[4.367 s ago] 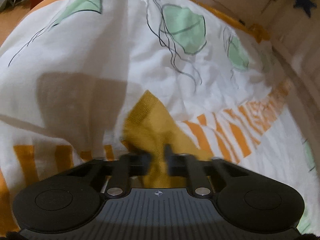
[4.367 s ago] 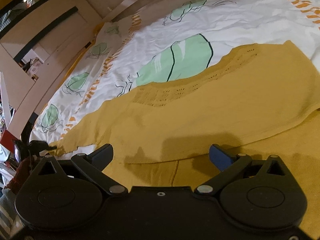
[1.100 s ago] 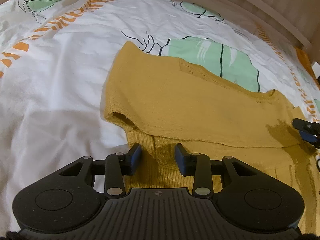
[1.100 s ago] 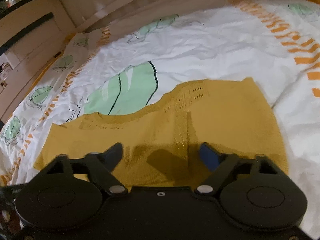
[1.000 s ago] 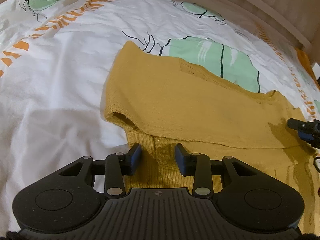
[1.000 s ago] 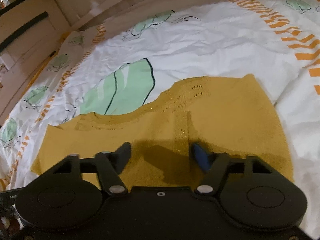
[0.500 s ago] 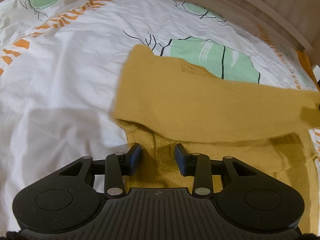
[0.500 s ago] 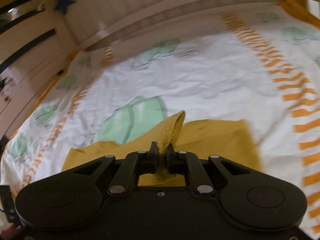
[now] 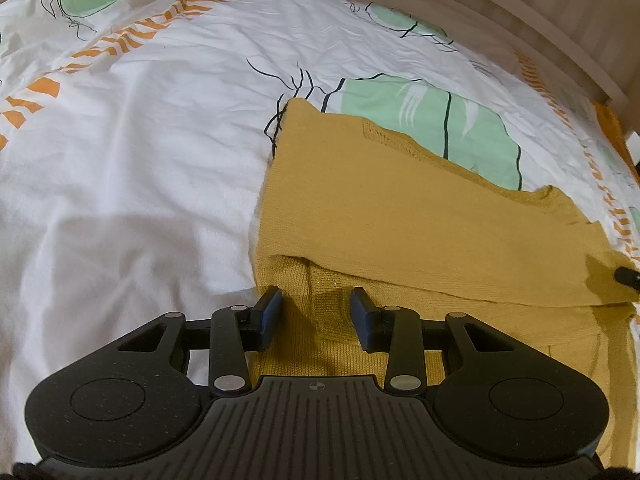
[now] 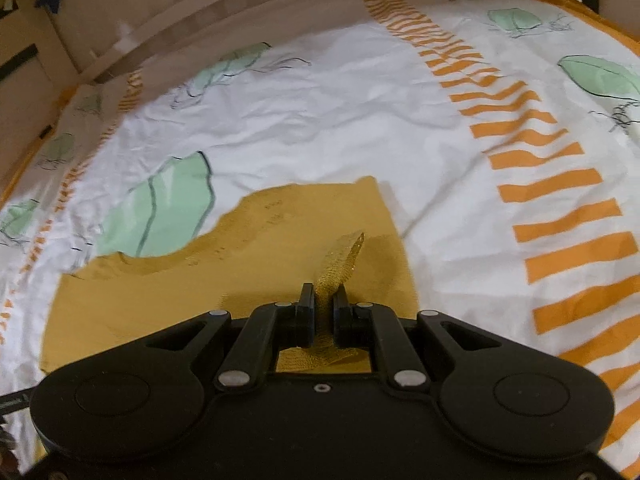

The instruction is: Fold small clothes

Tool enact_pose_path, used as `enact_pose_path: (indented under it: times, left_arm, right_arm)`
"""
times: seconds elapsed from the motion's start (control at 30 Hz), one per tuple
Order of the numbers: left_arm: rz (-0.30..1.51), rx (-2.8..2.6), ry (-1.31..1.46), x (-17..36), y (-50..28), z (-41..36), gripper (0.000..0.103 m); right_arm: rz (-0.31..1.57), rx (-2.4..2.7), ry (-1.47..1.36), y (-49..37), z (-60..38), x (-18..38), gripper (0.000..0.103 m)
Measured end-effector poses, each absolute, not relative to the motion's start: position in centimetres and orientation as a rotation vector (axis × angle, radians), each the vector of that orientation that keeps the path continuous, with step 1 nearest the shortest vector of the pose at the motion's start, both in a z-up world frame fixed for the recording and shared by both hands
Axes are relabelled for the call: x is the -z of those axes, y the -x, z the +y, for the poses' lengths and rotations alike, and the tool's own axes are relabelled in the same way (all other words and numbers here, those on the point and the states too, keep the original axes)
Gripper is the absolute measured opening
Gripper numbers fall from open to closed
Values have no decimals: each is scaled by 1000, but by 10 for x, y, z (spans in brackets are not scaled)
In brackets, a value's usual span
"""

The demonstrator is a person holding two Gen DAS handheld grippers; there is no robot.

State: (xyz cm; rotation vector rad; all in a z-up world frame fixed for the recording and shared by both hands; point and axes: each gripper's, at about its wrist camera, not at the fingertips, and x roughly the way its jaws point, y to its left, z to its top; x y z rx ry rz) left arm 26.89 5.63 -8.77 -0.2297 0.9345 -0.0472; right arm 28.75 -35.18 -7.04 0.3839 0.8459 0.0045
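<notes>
Left wrist view: the left tool (image 9: 316, 318) sits at 6 o'clock, its jaws partly apart, one blue pad on each side of a raised ridge of the yellow knitted top (image 9: 400, 216). The pads do not visibly press on the knit, so the left tool has hold of nothing. The top lies on the bed sheet (image 9: 140, 152), spreading from the tool toward 1 and 3 o'clock, with an upper layer folded over a lower one; the fold edge runs from just beyond the pads out toward 3 o'clock. The sheet is white with green leaves and orange stripes. A wooden bed rail (image 9: 500, 28) curves across 1 o'clock. At the 3 o'clock edge a small dark tip of the right tool (image 9: 626, 278) meets the far corner of the folded layer.

Right wrist view: the right tool (image 10: 323, 316) is at 6 o'clock, its jaws nearly together and pinching a narrow strip of the yellow knitted top (image 10: 248, 280); they have just closed on it. The strip stands up past the pads toward 12 o'clock. The rest of the top lies flat on the sheet (image 10: 320, 120), reaching toward 9 o'clock. The rail (image 10: 240, 4) arcs across 11 to 12 o'clock.
</notes>
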Motion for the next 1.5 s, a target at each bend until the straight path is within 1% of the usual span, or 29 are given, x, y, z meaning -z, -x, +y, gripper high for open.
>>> enact_pose_path:
  times: [0.27,0.3,0.33,0.37,0.43,0.47,0.53,0.6,0.7,0.8,1.2,1.27,1.3,1.33,1.5]
  left_arm:
    - [933,48,228,88,-269,56,37]
    - [932,49,228,88,-269,56,37]
    - [932,49,229,88,-269,57,37]
    - [932,50,230,88,-269,57,37]
    - [930,52,230,88,-269,58,37]
    - [928,53,231,88,-269,58,37]
    - [924,56,233,88,-267,58,38]
    - [920,63,235,89,-267,59,40]
    - [914,83,239,89,-266,59,45]
    - [911,88,223,88,-265,58,45]
    - [914,128,178,83,-239,59,46]
    - [921,129,167,83,-229,61,48]
    - [933,115,160,84,-225,62,56]
    - [946,112,165,86,-221,64,57]
    - [939,122,176,86,-190,74,57]
  right_arm:
    - [856,24,-351,-286,-357,83,15]
    - [848,29,-346,-285,-357,84,16]
    - [842,33,-337,-283,-357,85,19]
    - [837,28,-336,-282,-357,86,23]
    - [828,36,-331,-278,-358,87,44]
    - [827,42,-325,-277,-359,86,48]
    - [822,49,-334,-272,-361,85,64]
    - [825,55,-358,-266,-365,84,73]
    - [838,52,-399,-255,-370,82,75]
    - [851,40,-428,-239,-372,80,81]
    - [889,41,-544,-165,-377,75,82]
    - [897,36,-565,-154,-377,76,84]
    - [904,32,-577,-148,-377,77,86]
    - [910,29,-587,-143,-377,79,88]
    - [925,14,-611,-118,-376,81,89]
